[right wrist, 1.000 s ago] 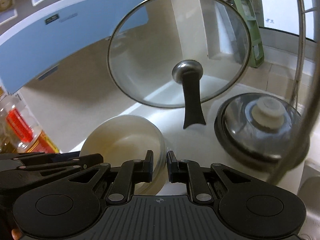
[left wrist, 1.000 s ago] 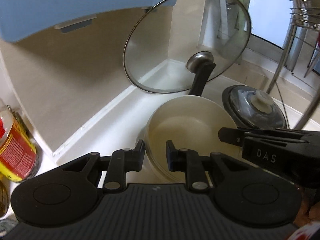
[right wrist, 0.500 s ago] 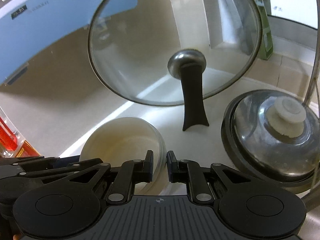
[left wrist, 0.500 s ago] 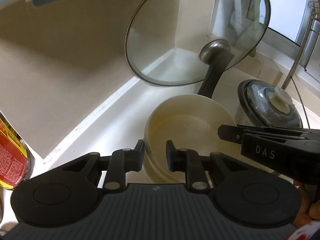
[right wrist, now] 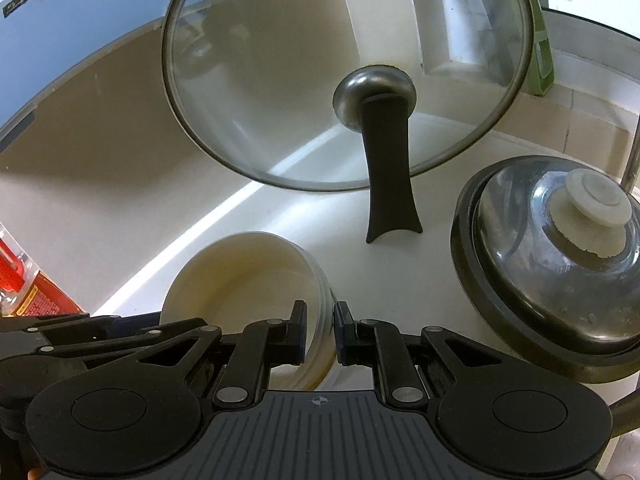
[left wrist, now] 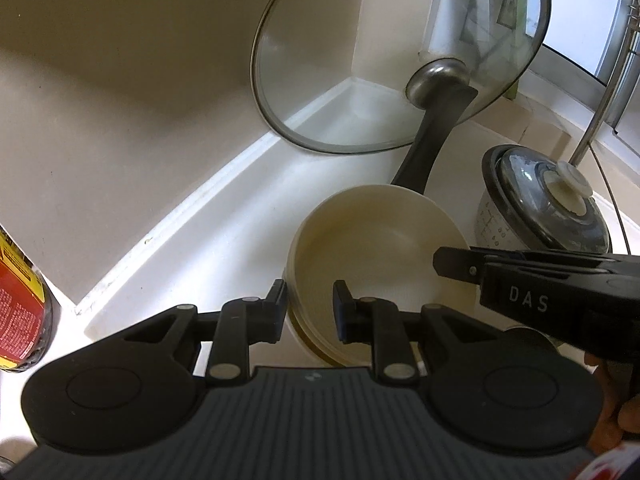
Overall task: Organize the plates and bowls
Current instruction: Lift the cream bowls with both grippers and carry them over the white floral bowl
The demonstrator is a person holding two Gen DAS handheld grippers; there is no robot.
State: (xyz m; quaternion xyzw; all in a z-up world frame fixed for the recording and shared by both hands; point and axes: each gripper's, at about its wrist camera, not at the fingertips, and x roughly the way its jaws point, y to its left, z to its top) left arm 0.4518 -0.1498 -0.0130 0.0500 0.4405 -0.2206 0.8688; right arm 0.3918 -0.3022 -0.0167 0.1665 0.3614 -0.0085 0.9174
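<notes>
both grippers dropped lower; left gripper (left wrist: 308, 308) and right gripper (right wrist: 320, 330) fingers pinch opposite rims of bowl stack (left wrist: 376, 256), nearly down on counter (left wrist: 224, 248). guess release comes next

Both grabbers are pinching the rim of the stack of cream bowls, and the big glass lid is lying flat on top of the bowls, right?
Not quite. The left gripper and right gripper do each pinch the rim of the stack of cream round bowls. But the big round glass lid isn't lying on them. It stands upright behind them, propped on its black handle, as the right wrist view shows.
</notes>
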